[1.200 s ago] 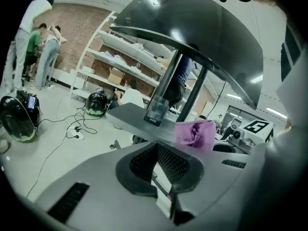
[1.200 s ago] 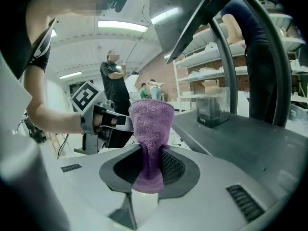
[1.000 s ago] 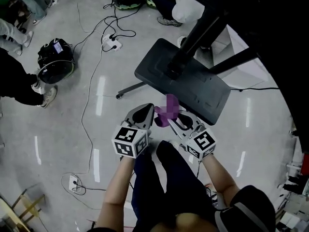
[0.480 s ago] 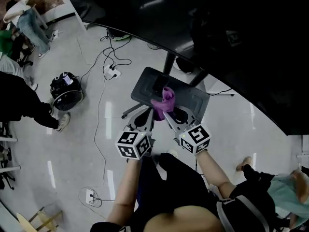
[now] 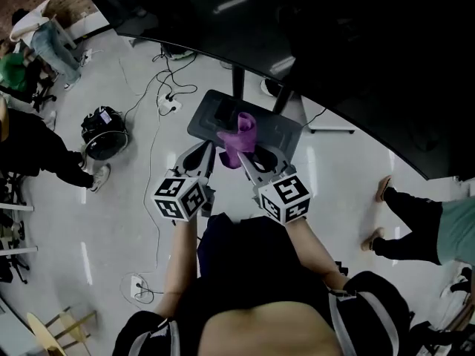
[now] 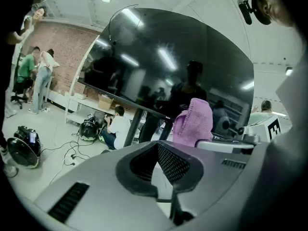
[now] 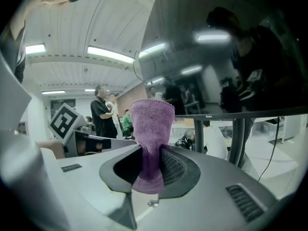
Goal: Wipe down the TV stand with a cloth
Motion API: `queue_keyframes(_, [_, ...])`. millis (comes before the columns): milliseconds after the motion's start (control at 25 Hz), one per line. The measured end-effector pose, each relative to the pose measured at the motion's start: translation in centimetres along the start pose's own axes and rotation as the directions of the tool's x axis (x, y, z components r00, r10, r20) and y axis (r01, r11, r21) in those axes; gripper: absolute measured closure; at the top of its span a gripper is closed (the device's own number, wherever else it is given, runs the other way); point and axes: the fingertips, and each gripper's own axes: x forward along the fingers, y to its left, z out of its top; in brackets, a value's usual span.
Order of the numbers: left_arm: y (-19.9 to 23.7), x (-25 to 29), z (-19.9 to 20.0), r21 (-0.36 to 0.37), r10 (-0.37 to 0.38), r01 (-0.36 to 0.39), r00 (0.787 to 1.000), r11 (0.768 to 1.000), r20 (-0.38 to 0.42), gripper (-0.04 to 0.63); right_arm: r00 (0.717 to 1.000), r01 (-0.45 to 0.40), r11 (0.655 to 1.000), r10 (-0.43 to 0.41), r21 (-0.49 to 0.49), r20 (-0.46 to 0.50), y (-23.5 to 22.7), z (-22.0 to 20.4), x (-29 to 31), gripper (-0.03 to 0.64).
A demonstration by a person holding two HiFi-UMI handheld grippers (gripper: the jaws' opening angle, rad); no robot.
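A person leans over a television's floor stand, a two-jaw tool in each hand, ready to wipe it down. The right gripper (image 5: 246, 159) is clenched on a purple cloth (image 5: 240, 130), which bunches between the jaws and stands out past the tips in a loose roll. Its long axis runs along the tool, pointing away from the person toward the stand's post (image 5: 237, 89). From overhead we see the cloth overlapping the near middle of the TV stand (image 5: 278, 133), a dark flat base plate under the big black screen (image 5: 341, 43). The plate lies just beyond and below the tips. We cannot tell whether the cloth touches it, though the right gripper view looks out level across the room, so we judge the cloth to be raised off the plate. The coming move therefore looks like a short drop forward onto the plate, and the right hand is the one placed to make it. The left gripper (image 5: 200, 154) sits just to the left of the cloth, over the plate's near-left edge. Its jaws are drawn together on nothing. Both forearms reach straight ahead, roughly parallel, with the marker cubes toward the body and the tools angled slightly inward. Cables (image 5: 159, 102) trail across the pale floor at far left.
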Motion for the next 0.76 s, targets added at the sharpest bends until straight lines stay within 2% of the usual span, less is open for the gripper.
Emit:
queue_keyframes(360, [-4.8,1.2,-1.8,-0.003,0.008,-0.008,1.0,1.0,0.01,0.588,0.998,-0.058,0.995,0.056,-0.083,-0.017,-0.2,-1.6,-6.2,0.514])
queue_keyframes(760, [-8.5,2.0,-2.9,0.028,-0.003,0.003,1.0,1.0,-0.029,0.588,0.999,-0.049,0.998,0.049,-0.042,-0.014,-2.7,-1.7,-9.0,0.514])
